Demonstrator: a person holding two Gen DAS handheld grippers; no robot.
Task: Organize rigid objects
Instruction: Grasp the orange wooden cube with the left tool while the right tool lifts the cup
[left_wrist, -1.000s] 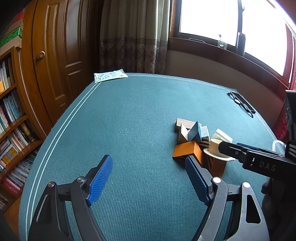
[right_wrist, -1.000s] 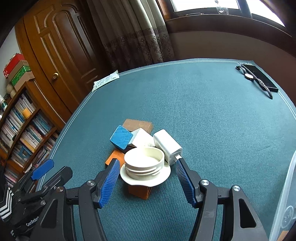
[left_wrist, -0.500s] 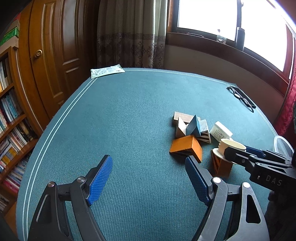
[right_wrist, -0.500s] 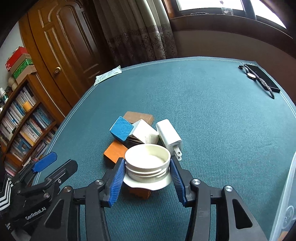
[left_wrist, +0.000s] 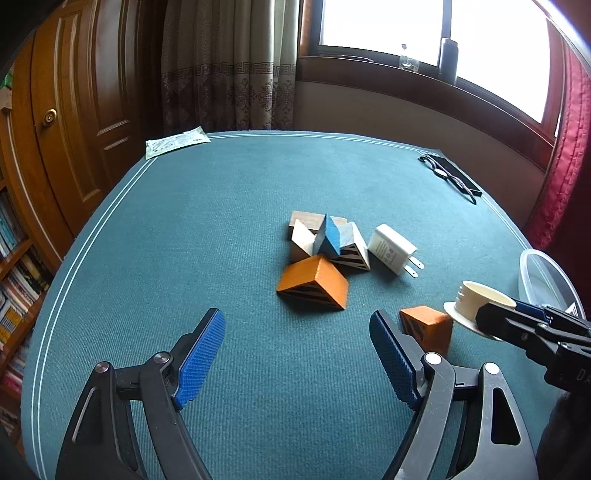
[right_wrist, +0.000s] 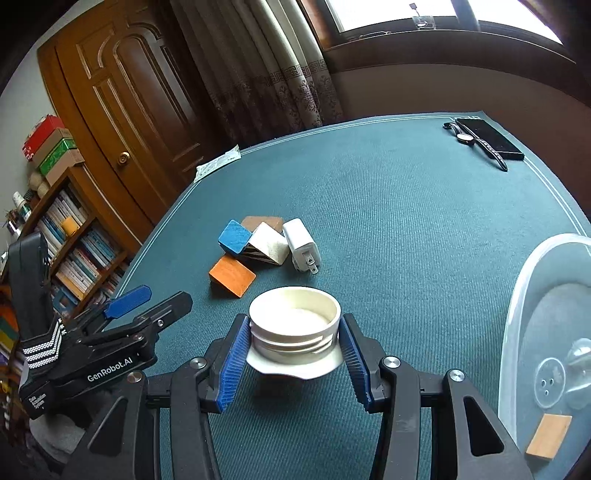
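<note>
- Left wrist view: left gripper (left_wrist: 297, 363) spread wide, empty, above bare green table (left_wrist: 221, 229); blocks (left_wrist: 325, 254) and charger (left_wrist: 391, 248) piled toward 12 o'clock; small orange block (left_wrist: 428, 326) just beside its right finger
- Right wrist view: right gripper (right_wrist: 293, 363) clamped on white cup (right_wrist: 294, 325), lifted clear of table; clear tub (right_wrist: 546, 332) at 3 o'clock. Judged step: carrying cup to tub; next, swing right, lower, release

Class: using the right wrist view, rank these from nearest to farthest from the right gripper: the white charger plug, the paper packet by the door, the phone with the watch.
From the right gripper:
1. White charger plug, just ahead, beside the blocks.
2. Paper packet, far left table edge.
3. Phone with the watch, far right corner; too close to the packet to call firmly.
</note>
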